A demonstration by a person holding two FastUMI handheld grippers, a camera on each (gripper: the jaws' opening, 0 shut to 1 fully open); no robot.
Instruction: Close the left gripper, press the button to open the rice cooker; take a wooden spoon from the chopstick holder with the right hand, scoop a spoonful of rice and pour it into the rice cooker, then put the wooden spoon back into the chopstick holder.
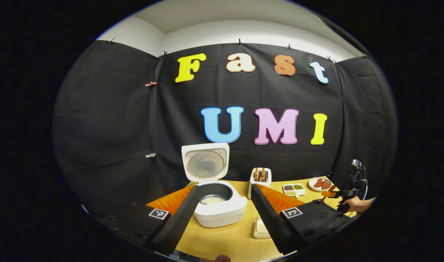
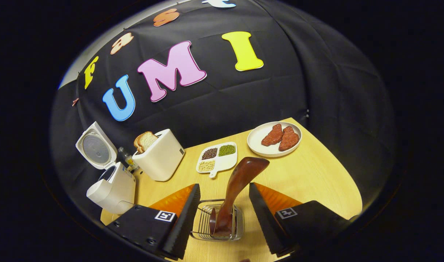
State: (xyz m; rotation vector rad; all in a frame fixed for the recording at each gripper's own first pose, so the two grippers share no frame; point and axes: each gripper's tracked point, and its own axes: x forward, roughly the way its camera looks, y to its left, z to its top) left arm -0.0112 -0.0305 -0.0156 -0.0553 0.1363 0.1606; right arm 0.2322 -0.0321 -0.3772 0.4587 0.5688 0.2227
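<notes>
**Q:** Since the wooden spoon (image 2: 240, 182) stands in the chopstick holder (image 2: 218, 220) with the fingers released, what does the right gripper view show, nearest first?

**A:** Nearest, the right gripper (image 2: 222, 214) brackets the wire holder, one finger on each side and neither touching it or the spoon. The spoon leans bowl-up out of the basket, handle down. Whether it has just been returned or is about to be taken cannot be told from the pose alone.

**Q:** Is there evidence either way?

**A:** Indirect evidence. In the left gripper view the rice cooker (image 1: 216, 203) has its lid (image 1: 206, 162) raised, and a pale layer, probably rice, lies in the inner pot. That suggests the scoop has been poured and the spoon is back, though this is a judgement.

**Q:** And the left gripper?

**A:** The left gripper (image 1: 225, 207) has its fingers spread apart, grasping nothing, framing the cooker from just in front. It appears to be idling clear of the open lid.

**Q:** What lies farther back on the table (image 2: 316, 174)?

**A:** Beyond the holder sits a divided dish (image 2: 217, 158) of grains, the likely rice source. Left of it stands a toaster (image 2: 160, 154) with bread; farther right, a plate (image 2: 274, 140) carrying two reddish pieces. The cooker sits at the far left.
</notes>
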